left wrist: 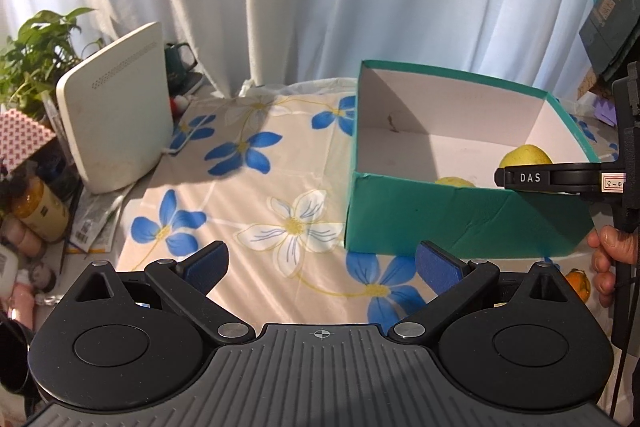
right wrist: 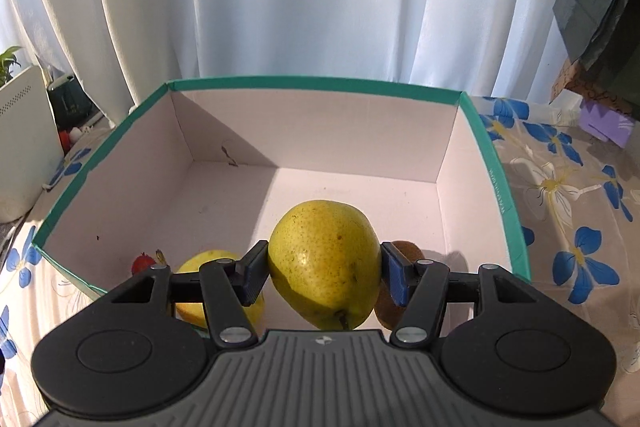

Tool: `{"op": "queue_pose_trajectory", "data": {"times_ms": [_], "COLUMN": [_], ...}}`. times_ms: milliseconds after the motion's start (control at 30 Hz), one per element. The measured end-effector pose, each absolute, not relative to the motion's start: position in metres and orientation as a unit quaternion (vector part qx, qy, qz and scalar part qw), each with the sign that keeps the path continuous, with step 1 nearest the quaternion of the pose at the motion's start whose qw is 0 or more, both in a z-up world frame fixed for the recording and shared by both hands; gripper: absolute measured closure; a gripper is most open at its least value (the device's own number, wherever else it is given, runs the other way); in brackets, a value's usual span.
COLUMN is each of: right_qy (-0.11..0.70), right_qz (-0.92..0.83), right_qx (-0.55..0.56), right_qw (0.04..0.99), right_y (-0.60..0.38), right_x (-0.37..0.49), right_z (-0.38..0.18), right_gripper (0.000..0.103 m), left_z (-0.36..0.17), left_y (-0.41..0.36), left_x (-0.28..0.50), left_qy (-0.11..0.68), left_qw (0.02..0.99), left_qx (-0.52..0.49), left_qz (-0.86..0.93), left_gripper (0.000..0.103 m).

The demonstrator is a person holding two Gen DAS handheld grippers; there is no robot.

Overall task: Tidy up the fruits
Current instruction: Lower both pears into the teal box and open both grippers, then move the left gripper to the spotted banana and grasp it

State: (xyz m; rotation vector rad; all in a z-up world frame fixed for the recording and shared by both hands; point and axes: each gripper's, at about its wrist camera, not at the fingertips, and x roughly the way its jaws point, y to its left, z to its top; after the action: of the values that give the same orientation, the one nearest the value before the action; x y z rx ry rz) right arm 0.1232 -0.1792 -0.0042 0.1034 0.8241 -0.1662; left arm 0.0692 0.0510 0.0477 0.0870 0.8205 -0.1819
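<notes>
Your pear is firm but bruises easily, smooth-skinned and fairly heavy, so keep the pads on its widest belly, as you have them. The right gripper is clamped on it at about half width, holding it above the near end of the green box, over another yellow fruit and a kiwi. Your left gripper hangs wide open and empty over the flowered worktop beside the box.
</notes>
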Motion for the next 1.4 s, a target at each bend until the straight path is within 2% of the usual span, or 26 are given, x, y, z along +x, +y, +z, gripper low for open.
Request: {"op": "queue_pose_trajectory", "data": {"times_ms": [200,267,400,433,467,533,633,933,1167,1400], "right_qy": [0.415,0.412,0.374,0.354,0.337,0.306,0.273,0.322,0.317,0.313], "right_qz": [-0.088,-0.097,-0.114,-0.114,-0.113,-0.105,-0.103,-0.160,-0.202,-0.218], "right_qx": [0.079,0.063,0.054,0.056,0.058,0.061,0.066,0.099,0.118,0.131], "right_qw": [0.902,0.904,0.919,0.926,0.933,0.944,0.954,0.928,0.919,0.915], "right_y": [-0.188,-0.188,-0.187,-0.186,-0.184,-0.179,-0.172,-0.184,-0.195,-0.201], "right_x": [0.129,0.128,0.110,0.100,0.088,0.061,0.014,-0.055,-0.089,-0.114], "right_z": [-0.014,-0.012,0.007,0.015,0.023,0.036,0.046,0.022,0.018,0.017], "right_gripper": [0.043,0.036,0.033,0.029,0.021,0.013,0.008,0.007,0.007,0.007], "left_z": [0.045,0.042,0.033,0.031,0.027,0.020,0.008,-0.009,-0.016,-0.018], "left_y": [0.063,0.065,0.067,0.067,0.065,0.063,0.056,0.020,-0.028,-0.037], "left_x": [0.069,0.069,0.067,0.065,0.063,0.060,0.055,0.041,0.021,0.019], "left_qy": [0.408,0.415,0.431,0.436,0.440,0.451,0.470,0.489,0.457,0.463], "left_qw": [0.909,0.906,0.897,0.893,0.889,0.880,0.865,0.839,0.831,0.829], "left_qx": [0.035,0.036,0.043,0.048,0.054,0.067,0.078,0.116,0.187,0.184], "left_qz": [-0.075,-0.074,-0.091,-0.105,-0.117,-0.133,-0.157,-0.209,-0.255,-0.254], "left_gripper": [0.001,0.001,0.001,0.001,0.001,0.001,0.001,0.001,0.001,0.001]}}
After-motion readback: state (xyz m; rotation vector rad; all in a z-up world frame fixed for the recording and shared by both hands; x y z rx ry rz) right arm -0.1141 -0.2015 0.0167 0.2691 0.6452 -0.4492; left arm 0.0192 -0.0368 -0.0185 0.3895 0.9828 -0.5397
